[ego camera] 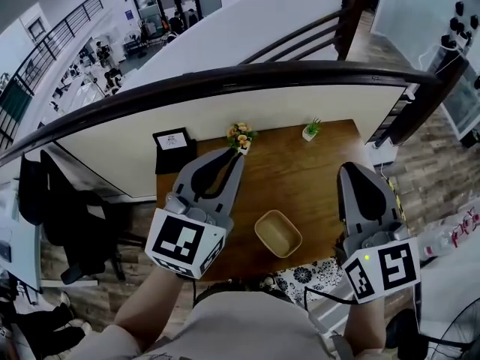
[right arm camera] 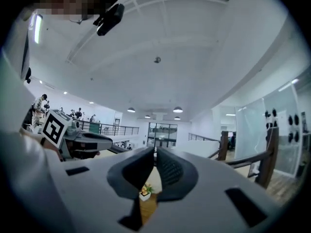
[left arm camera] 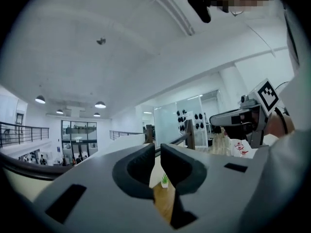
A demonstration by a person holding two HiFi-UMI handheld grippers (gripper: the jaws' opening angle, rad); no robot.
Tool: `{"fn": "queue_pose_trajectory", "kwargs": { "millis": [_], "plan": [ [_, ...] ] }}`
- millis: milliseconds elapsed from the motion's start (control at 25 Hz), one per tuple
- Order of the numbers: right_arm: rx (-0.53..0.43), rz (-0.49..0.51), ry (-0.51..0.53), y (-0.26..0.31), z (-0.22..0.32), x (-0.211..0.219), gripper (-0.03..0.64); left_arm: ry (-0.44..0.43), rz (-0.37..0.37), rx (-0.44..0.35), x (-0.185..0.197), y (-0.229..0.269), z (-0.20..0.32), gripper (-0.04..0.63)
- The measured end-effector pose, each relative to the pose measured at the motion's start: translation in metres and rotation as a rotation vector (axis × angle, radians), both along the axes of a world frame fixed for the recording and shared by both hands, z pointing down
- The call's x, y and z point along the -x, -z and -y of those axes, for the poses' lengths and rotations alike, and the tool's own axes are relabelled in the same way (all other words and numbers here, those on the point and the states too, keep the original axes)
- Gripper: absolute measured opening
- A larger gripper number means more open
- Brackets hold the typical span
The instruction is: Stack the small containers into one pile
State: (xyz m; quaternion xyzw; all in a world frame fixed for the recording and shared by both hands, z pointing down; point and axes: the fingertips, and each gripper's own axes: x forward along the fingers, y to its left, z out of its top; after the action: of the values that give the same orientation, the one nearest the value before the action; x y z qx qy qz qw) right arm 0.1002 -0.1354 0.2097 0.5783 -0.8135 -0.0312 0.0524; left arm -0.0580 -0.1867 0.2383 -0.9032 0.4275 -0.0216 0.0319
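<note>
**Q:** State of the left grey hand-held gripper (left arm camera: 156, 150)?
**A:** Jaws drawn together to a thin slit, with nothing between them.

**Q:** And the right grey hand-held gripper (right arm camera: 155, 152)?
**A:** Jaws closed and empty.

**Q:** Where is the task object?
**A:** The small tan rounded-rectangular container (ego camera: 278, 233) sits on the brown wooden table (ego camera: 300, 171), lower centre of the head view. It lies between both grippers and neither touches it.

I count, on my feed:
- Grippers, two: left gripper (ego camera: 237, 153), right gripper (ego camera: 352, 168).
- Wooden table (ego camera: 300, 178), one.
- Tan container (ego camera: 277, 233), one visible.
- Small potted plants, two: orange-flowered plant (ego camera: 241, 136), green plant (ego camera: 310, 130).
- Black framed sign (ego camera: 172, 141), one.
</note>
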Motion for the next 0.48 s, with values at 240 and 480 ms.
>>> {"fn": "queue_pose_trajectory", "kwargs": {
  "millis": [240,480],
  "plan": [
    [-0.104,0.015,-0.024,0.039,-0.027,-0.001,0.005,-0.015,-0.024,-0.097,0.003,0.039,-0.020,0.025],
    [-0.122,-0.021,-0.035,0.042,-0.045,0.002,0.003,-0.024,0.012,-0.173,0.004,0.049,-0.038,0.012]
  ]
}}
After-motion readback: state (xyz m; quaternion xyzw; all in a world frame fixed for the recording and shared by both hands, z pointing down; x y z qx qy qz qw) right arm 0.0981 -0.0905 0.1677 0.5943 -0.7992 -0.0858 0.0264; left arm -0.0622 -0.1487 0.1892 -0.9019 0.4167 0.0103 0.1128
